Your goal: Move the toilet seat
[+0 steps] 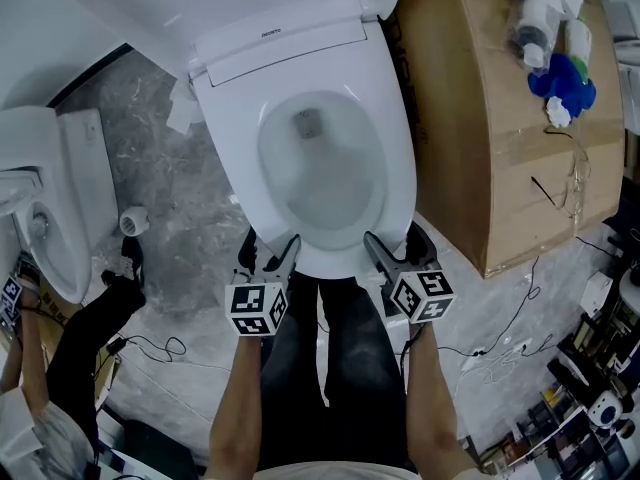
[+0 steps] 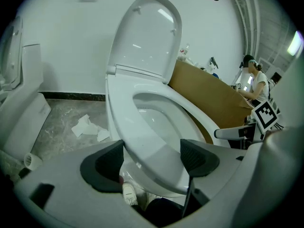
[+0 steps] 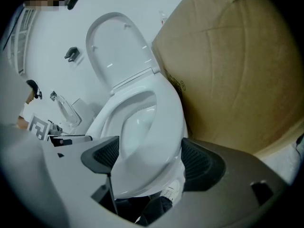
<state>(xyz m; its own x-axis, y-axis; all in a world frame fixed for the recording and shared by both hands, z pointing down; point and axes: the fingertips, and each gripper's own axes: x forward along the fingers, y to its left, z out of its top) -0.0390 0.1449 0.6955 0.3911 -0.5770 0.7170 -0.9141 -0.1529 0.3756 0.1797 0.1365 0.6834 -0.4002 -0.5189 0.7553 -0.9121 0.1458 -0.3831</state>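
Seat (image 1: 398,173) is down on the bowl, lid (image 2: 147,34) upright. Left hand-held gripper (image 1: 284,252) and right hand-held gripper (image 1: 377,247) are both released, jaws spread, grasping nothing. Their tips sit tucked at the seat's front rim, one each side. Cardboard box (image 1: 500,118) is just beside the toilet.

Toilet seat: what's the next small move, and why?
Probably raise both grippers slightly to tip the front rim up: the toilet seat lies down, lid raised, and the left gripper and right gripper both straddle its rim, jaws apart.
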